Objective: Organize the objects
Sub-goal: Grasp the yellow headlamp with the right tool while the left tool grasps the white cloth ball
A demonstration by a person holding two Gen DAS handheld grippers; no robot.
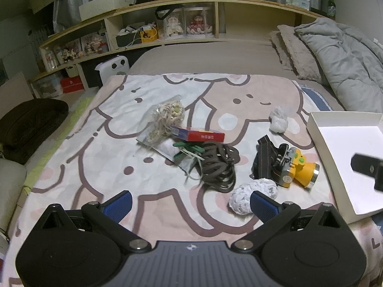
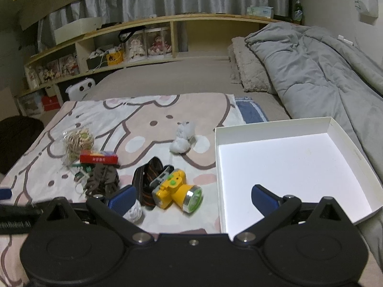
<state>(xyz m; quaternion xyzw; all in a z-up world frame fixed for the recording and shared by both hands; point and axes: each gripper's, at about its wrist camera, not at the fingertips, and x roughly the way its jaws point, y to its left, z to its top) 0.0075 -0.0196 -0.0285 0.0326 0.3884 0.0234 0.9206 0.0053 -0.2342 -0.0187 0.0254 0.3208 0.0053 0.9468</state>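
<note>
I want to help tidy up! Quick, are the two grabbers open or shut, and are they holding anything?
Left gripper: jaws open, holding nothing.
Right gripper: jaws open, holding nothing.

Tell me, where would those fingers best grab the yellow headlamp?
Probably the yellow headlamp body, from above, fingers closing across its sides just behind the round lens. It lies on its side on the blanket with its strap bunched behind; the strap is floppy, the body rigid. The right gripper is nearest.
</note>
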